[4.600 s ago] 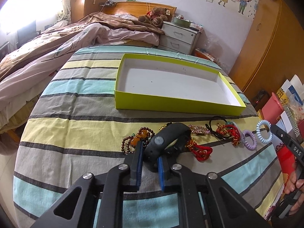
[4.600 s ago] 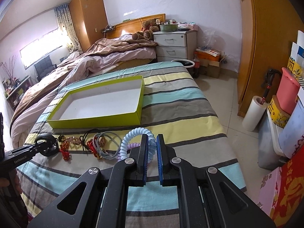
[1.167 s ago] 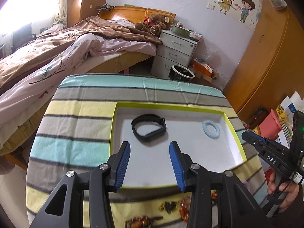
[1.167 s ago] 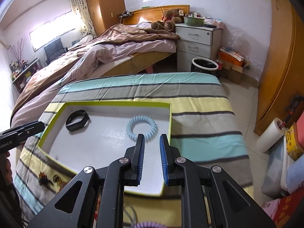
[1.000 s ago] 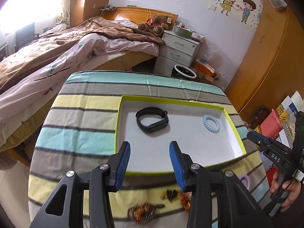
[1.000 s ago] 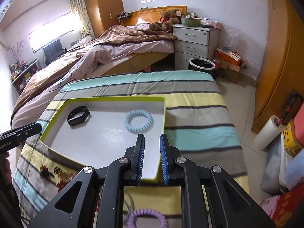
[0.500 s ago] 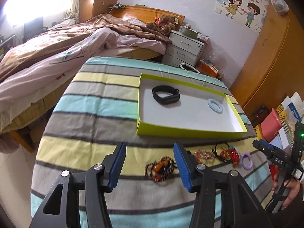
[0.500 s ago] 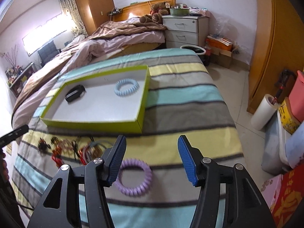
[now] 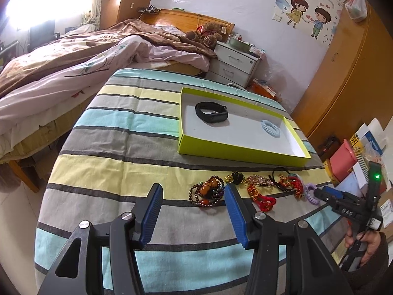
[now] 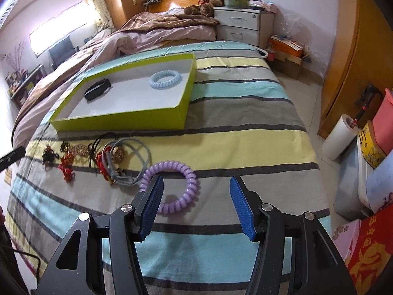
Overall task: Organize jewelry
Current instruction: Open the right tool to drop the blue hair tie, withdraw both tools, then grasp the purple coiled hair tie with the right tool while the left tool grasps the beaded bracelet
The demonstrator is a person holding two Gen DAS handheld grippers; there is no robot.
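Closest to me, the left gripper (image 9: 194, 212) hangs over the striped bedspread (image 9: 118, 162) with its blue-padded fingers (image 9: 152, 211) spread wide and nothing between them. Just past its tips lies a dark beaded bracelet with amber-coloured stones (image 9: 207, 191). The right gripper (image 10: 195, 204) is likewise spread wide and empty, low over a purple spiral hair tie (image 10: 172, 186), part of which lies between its fingers (image 10: 242, 209).

Beyond that runs a loose row of jewelry on the bed: a red knotted cord bracelet (image 9: 261, 196), a grey cord with a round gold pendant (image 10: 125, 157), and smaller beaded and black pieces too tangled to sort out.

Farther on sits a shallow lime-green cardboard box with a white inside (image 9: 235, 151). In it lie a black wristband (image 9: 211, 111) toward the left and a pale blue spiral hair tie (image 9: 270, 127) toward the right, well apart.
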